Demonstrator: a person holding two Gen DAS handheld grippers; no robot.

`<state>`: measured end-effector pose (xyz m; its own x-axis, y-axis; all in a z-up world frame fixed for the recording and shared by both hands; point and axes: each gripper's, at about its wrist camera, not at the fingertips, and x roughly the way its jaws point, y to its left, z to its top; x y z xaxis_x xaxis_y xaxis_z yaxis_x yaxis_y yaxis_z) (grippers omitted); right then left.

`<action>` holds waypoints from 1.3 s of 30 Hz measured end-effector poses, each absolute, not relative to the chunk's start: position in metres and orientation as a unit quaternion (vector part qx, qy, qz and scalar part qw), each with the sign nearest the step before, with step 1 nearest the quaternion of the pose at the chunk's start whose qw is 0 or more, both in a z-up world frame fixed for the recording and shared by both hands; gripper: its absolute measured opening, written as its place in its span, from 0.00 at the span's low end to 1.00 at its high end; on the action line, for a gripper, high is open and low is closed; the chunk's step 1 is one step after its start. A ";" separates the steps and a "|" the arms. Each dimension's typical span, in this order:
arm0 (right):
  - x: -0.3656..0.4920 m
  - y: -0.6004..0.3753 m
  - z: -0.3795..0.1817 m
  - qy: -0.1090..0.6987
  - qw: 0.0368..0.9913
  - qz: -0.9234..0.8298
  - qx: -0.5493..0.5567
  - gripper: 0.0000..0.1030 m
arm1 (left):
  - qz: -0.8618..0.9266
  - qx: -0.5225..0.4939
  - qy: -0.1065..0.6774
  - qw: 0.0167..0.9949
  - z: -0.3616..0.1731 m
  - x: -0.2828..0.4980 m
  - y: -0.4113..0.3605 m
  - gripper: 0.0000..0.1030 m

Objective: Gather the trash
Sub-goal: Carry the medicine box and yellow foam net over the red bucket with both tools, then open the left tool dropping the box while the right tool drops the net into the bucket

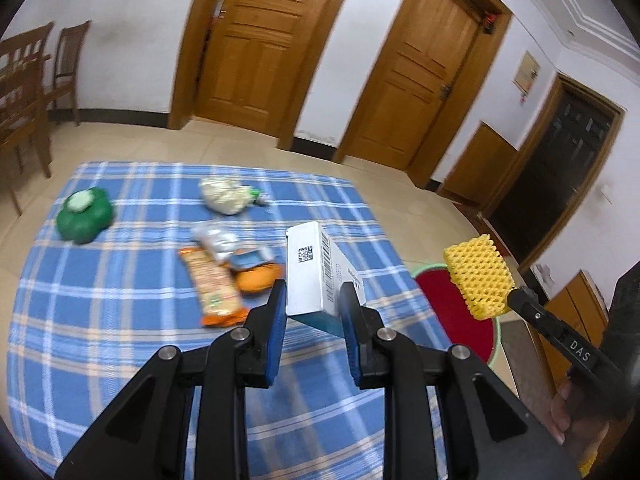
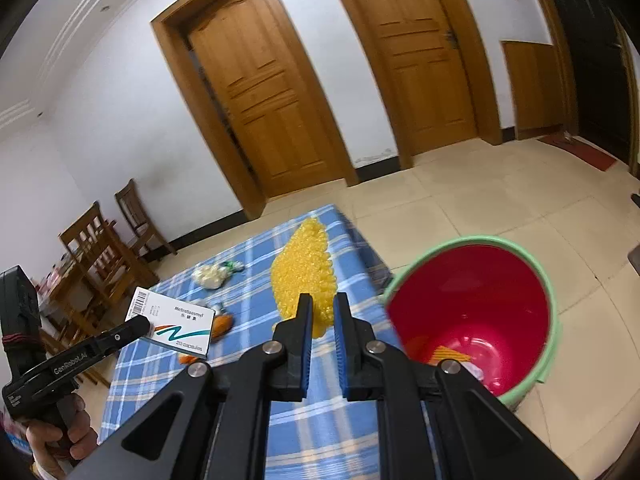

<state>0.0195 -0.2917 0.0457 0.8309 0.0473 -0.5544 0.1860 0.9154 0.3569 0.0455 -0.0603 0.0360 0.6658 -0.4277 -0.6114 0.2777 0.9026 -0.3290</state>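
the left gripper (image 1: 314, 300) is clamped on a white medicine box (image 1: 310, 270), the right gripper (image 2: 320, 314) on yellow foam netting (image 2: 304, 268), both raised over the checked cloth (image 1: 120, 320). the red bucket (image 2: 472, 304) stands just beside the cloth, likely their destination. wrappers (image 1: 212, 280) remain behind.

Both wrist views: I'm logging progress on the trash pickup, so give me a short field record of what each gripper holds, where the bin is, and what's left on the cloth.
left gripper: shut on box
right gripper: shut on yellow foam net
bin: on the floor beside the cloth's edge, some trash already inside
cloth: blue plaid
left on cloth: green bag, white bag, orange wrapper, other small blurred pieces
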 end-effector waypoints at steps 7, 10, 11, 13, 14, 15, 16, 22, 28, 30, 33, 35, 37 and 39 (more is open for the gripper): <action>0.010 -0.327 0.037 0.287 0.930 -0.077 0.219 0.12 | -0.231 -0.077 0.365 0.899 0.040 0.053 -0.112 0.25; 0.007 -0.341 0.031 0.288 0.925 -0.096 0.227 0.12 | -0.243 -0.067 0.371 0.894 0.038 0.057 -0.132 0.25; 0.005 -0.345 0.029 0.289 0.924 -0.101 0.229 0.12 | -0.247 -0.064 0.373 0.892 0.037 0.058 -0.138 0.25; 0.003 -0.355 0.025 0.291 0.921 -0.112 0.234 0.12 | -0.255 -0.058 0.378 0.888 0.035 0.062 -0.151 0.25; 0.001 -0.360 0.022 0.292 0.919 -0.118 0.237 0.12 | -0.258 -0.055 0.380 0.887 0.034 0.063 -0.156 0.25; 0.000 -0.365 0.020 0.293 0.917 -0.123 0.239 0.12 | -0.261 -0.052 0.381 0.885 0.033 0.064 -0.162 0.25; -0.002 -0.371 0.017 0.295 0.915 -0.129 0.242 0.12 | -0.265 -0.048 0.383 0.883 0.032 0.065 -0.169 0.25; -0.007 -0.398 0.000 0.308 0.902 -0.156 0.258 0.13 | -0.291 -0.025 0.390 0.873 0.025 0.073 -0.211 0.25; -0.010 -0.421 -0.021 0.324 0.888 -0.171 0.277 0.16 | -0.309 -0.006 0.404 0.861 0.010 0.081 -0.251 0.25; -0.012 -0.425 -0.027 0.328 0.884 -0.173 0.283 0.16 | -0.314 -0.001 0.410 0.856 0.003 0.085 -0.263 0.25; -0.013 -0.430 -0.033 0.332 0.880 -0.175 0.291 0.16 | -0.319 0.005 0.416 0.851 -0.003 0.088 -0.274 0.25; -0.014 -0.434 -0.036 0.333 0.878 -0.175 0.296 0.17 | -0.323 0.008 0.420 0.848 -0.006 0.088 -0.280 0.25; -0.014 -0.436 -0.038 0.333 0.876 -0.176 0.300 0.19 | -0.325 0.009 0.423 0.846 -0.008 0.089 -0.284 0.26; -0.015 -0.436 -0.039 0.332 0.876 -0.176 0.302 0.22 | -0.327 0.012 0.427 0.843 -0.010 0.090 -0.288 0.26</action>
<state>-0.0150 -0.4359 -0.0386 0.7169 -0.1078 -0.6888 0.5095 0.7554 0.4120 0.0898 -0.2875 -0.0103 0.4214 -0.5408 -0.7280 0.5616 0.7859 -0.2587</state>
